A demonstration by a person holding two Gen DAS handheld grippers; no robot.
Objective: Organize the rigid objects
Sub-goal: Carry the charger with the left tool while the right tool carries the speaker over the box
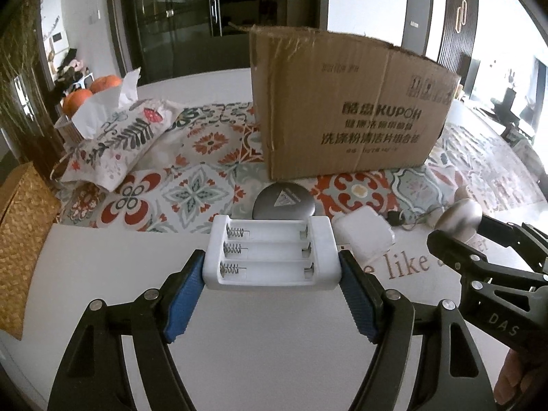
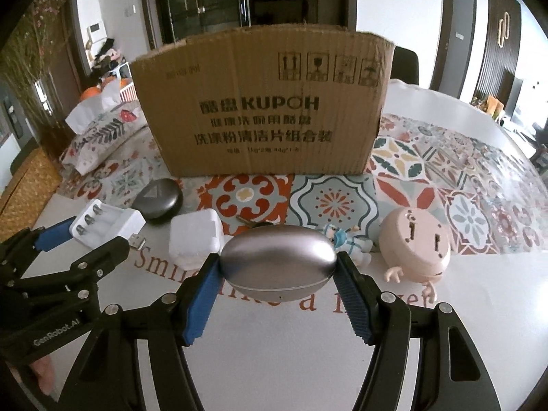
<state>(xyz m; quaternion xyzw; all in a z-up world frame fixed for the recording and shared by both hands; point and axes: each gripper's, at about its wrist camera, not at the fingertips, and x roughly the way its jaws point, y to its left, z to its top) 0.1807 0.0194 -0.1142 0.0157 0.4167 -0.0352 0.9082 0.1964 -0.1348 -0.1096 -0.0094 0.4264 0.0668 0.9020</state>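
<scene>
My left gripper (image 1: pixel 272 267) is shut on a white battery charger (image 1: pixel 270 251) with three empty slots, lifted off the table; the same charger (image 2: pixel 109 221) shows at the left in the right wrist view. My right gripper (image 2: pixel 277 267) is shut on a silver egg-shaped case (image 2: pixel 277 262), also raised; that case (image 1: pixel 459 217) appears at the right in the left wrist view. An open brown cardboard box (image 2: pixel 260 113) stands upright behind both. On the table lie a dark grey round case (image 1: pixel 282 202), a white square block (image 2: pixel 197 234) and a pink round figure (image 2: pixel 416 245).
A small blue-haired figurine (image 2: pixel 339 238) and keys (image 1: pixel 399 219) lie by the patterned mat (image 2: pixel 445 171). A floral tissue pouch (image 1: pixel 113 144) and oranges (image 1: pixel 92 90) sit at the left, beside a woven basket (image 1: pixel 24 236). A USB plug (image 2: pixel 137 240) lies near the charger.
</scene>
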